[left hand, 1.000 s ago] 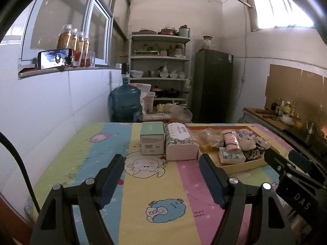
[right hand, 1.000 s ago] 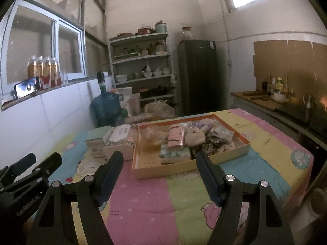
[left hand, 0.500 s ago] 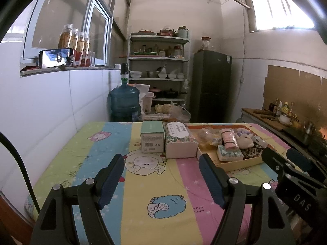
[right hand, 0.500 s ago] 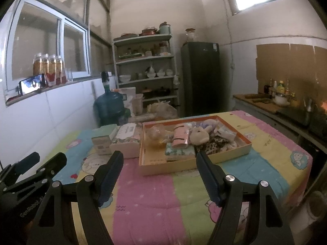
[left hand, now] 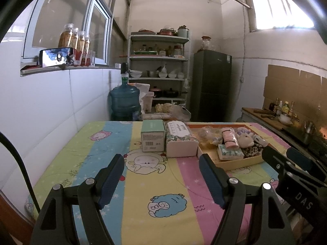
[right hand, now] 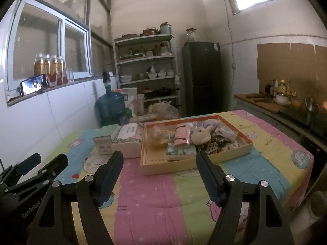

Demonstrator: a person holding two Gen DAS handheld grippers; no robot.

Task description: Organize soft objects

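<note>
Left wrist view: left gripper (left hand: 161, 175) hung over the cartoon-print tablecloth (left hand: 130, 143) w/ jaws spread wide, nothing between them. At approx 12 o'clock from it stood a mint-green box (left hand: 153, 135), touching a floral tissue pack (left hand: 180, 138) on its right side. At 1–2 o'clock sat the shallow cardboard tray (left hand: 241, 161), holding the soft items: pink pouch (left hand: 230, 137), beige plush toy (left hand: 246, 139), leopard-print fabric (left hand: 253, 149), small floral tissue packet (left hand: 230, 152) at the near edge, clear plastic bag (left hand: 206, 134) toward the far left corner. Right gripper (left hand: 294, 163) showed at 3–4 o'clock, near the tray's near-right corner, apart from it.

Right wrist view: right gripper (right hand: 159, 171) was also released, jaws wide, empty, above the cloth. The tray (right hand: 196, 165) lay at 12 o'clock just past the fingertips, not touching. Plush toy (right hand: 201, 135) sat mid-tray beside the pink pouch (right hand: 181, 136); the leopard fabric (right hand: 214, 143) was in front of the toy. Left gripper (right hand: 45, 163) was visible at 9 o'clock, jaws apart.

Bkgd: blue water jug (left hand: 124, 102), shelf unit (left hand: 159, 69), dark fridge (left hand: 211, 85).
</note>
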